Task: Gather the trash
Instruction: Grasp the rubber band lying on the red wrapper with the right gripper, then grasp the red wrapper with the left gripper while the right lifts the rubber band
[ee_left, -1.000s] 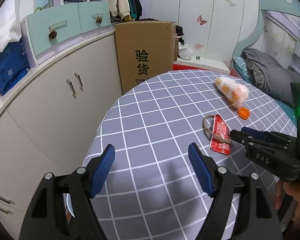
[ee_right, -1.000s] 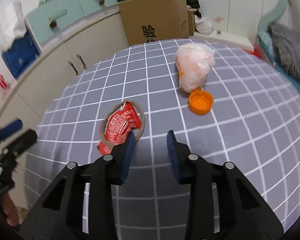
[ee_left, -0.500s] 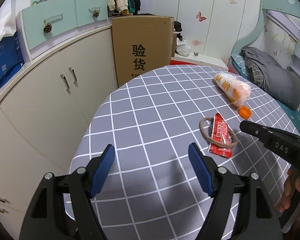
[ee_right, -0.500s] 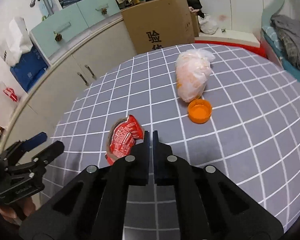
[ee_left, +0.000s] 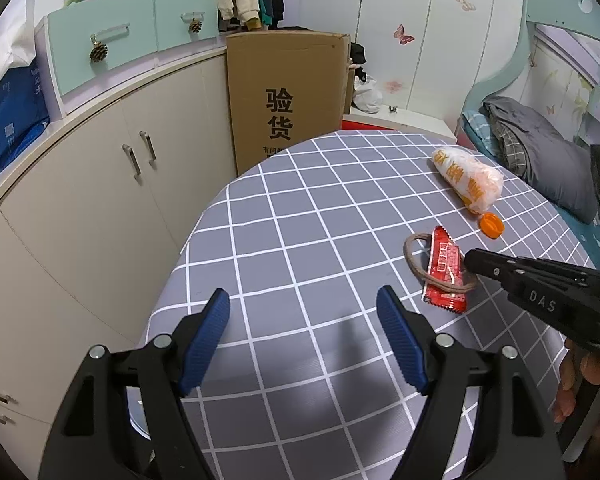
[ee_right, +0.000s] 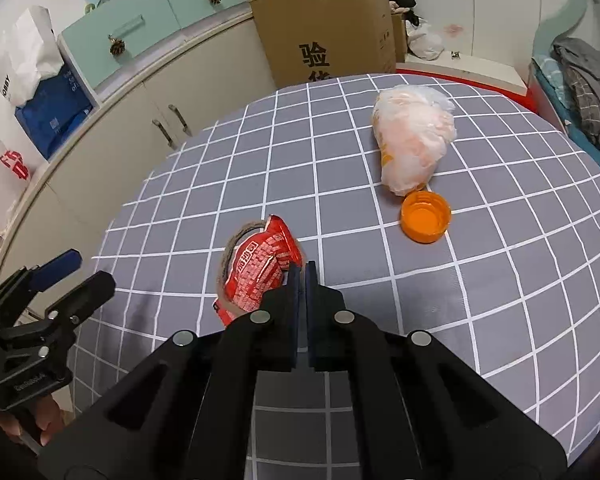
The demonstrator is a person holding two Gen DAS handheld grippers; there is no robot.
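On the left, the left claw [ee_left: 303,338] hangs over the near edge of the round tabletop [ee_left: 300,216], which has a gray cloth with white squares. Its two blue fingers [ee_left: 204,342] are spread wide apart, and there is nothing between them.

A bit to the right lies a red snack wrapper [ee_left: 444,270]. A brown rubber band [ee_left: 414,256] lies in a loop around it, and both rest flat on the cloth.

The right claw [ee_right: 300,276] is low, right beside the wrapper. Its two fingers are pressed almost together, with only a thin gap. The tips touch the right edge of the red wrapper [ee_right: 260,270], but I cannot tell if they have pinched any of it. From the left claw's camera, the black tip of the right claw [ee_left: 474,262] sits on the band and the wrapper's edge.

Farther right is an orange bottle cap [ee_right: 425,217], open side up. Just behind it, touching or nearly so, is a crumpled plastic bag [ee_right: 414,140] with orange print.

Behind the tabletop stand a brown cardboard box [ee_left: 288,92] and cream cupboards [ee_left: 100,176]. A bed [ee_left: 540,152] with gray bedding is on the far right.
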